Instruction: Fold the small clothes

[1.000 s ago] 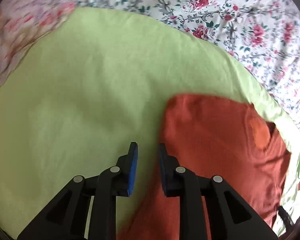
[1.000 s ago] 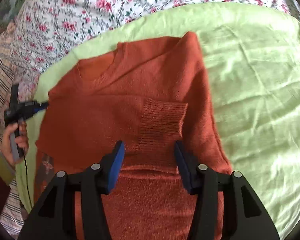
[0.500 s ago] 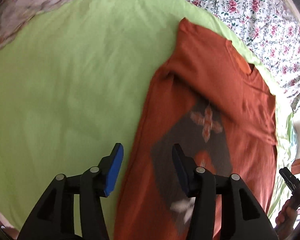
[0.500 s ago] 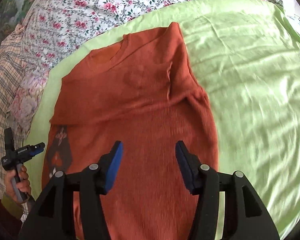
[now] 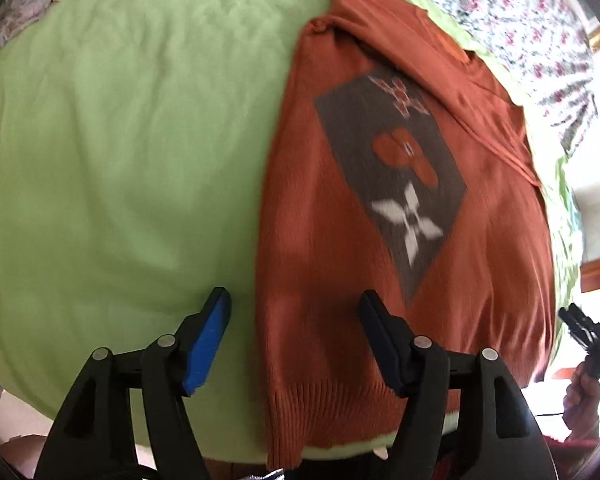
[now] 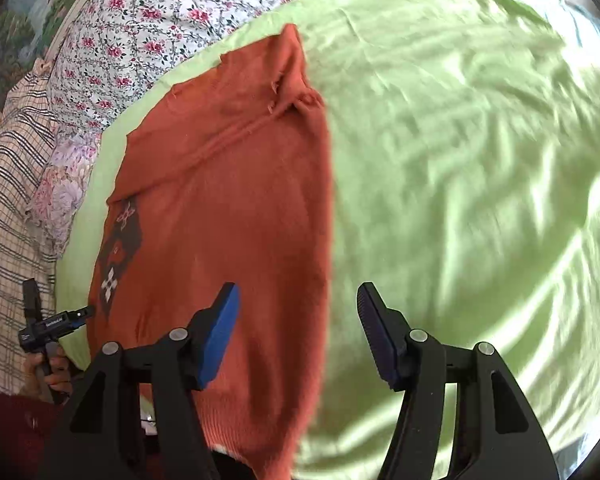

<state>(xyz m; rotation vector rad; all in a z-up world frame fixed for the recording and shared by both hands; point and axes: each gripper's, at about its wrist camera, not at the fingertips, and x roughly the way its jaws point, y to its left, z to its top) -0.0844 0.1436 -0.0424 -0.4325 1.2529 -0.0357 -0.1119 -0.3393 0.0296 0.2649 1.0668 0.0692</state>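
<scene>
A rust-orange knit sweater [image 5: 340, 240] lies flat on a light green sheet [image 5: 120, 160], sleeves folded in. A dark diamond patch with a white flower [image 5: 396, 168] shows on it. My left gripper [image 5: 294, 304] is open and empty above the sweater's left edge near the ribbed hem. My right gripper [image 6: 298, 300] is open and empty above the sweater's [image 6: 228, 208] right edge near the hem. The left gripper also shows in the right wrist view [image 6: 52, 324], and the right gripper in the left wrist view [image 5: 588, 332].
The green sheet [image 6: 460, 160] spreads wide beside the sweater. Floral bedding [image 6: 148, 20] lies beyond the collar, and a striped cloth [image 6: 8, 200] at the left. The bed's near edge runs just under the hem [image 5: 340, 448].
Both grippers pulled back toward the hem, so more of the sweater shows. The left gripper opened from nearly shut. The folded-in sleeve cuff now lies out of sight.
</scene>
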